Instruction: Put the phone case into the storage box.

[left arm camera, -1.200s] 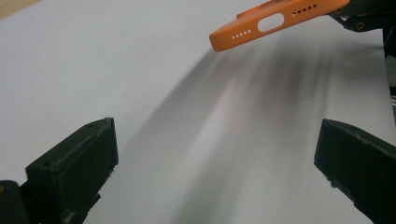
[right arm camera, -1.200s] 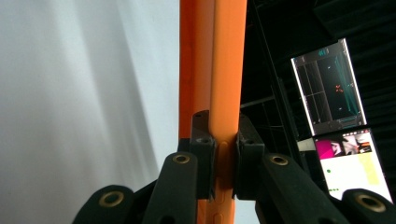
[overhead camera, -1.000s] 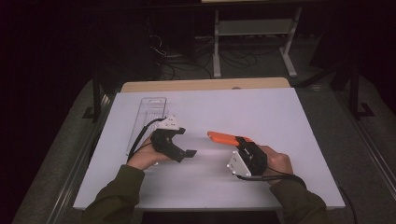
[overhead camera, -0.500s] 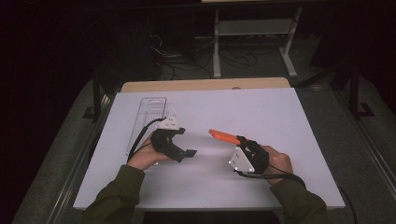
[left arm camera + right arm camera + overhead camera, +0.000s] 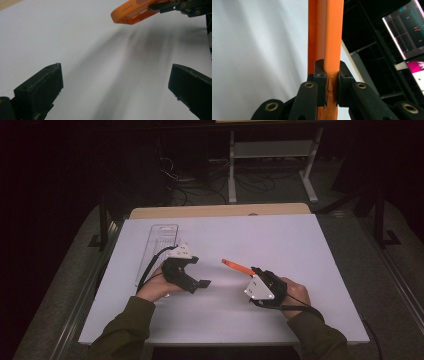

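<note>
My right gripper pinched the orange strip near one end, both pads pressed flat against its sides; in the right gripper view the orange strip ran straight up toward twelve o'clock from the clamped jaws. From above, it stuck out from the jaws toward ten o'clock, lifted off the white table. My left gripper sat low over the table near its front-left part, jaws spread wide, nothing between them, pointing toward three o'clock. From its own camera the strip's free end showed at one o'clock. A clear plastic tray lay at eleven o'clock from my left hand.
</note>
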Available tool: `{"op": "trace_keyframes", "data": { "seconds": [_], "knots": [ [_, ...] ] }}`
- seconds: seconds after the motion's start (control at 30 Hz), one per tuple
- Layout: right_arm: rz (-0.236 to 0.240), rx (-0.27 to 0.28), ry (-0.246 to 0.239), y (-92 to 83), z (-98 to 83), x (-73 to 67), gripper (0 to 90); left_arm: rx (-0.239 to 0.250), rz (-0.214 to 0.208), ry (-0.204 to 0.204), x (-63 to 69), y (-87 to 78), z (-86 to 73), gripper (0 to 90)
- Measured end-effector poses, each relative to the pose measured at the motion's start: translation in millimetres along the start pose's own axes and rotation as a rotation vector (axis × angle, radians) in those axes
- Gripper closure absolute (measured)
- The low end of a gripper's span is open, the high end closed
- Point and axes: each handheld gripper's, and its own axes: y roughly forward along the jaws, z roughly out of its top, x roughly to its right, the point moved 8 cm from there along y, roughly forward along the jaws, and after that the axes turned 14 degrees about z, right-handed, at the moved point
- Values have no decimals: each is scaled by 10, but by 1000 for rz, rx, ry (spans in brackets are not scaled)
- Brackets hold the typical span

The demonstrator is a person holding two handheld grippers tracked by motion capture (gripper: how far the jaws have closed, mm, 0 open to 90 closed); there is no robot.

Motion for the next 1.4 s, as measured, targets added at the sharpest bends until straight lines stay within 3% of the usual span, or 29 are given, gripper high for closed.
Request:
{"op": "trace_keyframes", "data": {
  "seconds": [0.5,0.73,1.03,1.4],
  "knots": [
    [48,36,103,-8,-32,102,797,-2,7,-3,-17,4,4,0],
    [84,61,197,1,-37,84,797,-9,4,-10,-10,10,-5,0],
    [104,76,253,34,-45,119,797,-7,3,-15,-5,1,-6,0],
    [141,108,361,34,-45,138,797,-8,3,-25,-4,-2,-8,0]
  ]
}}
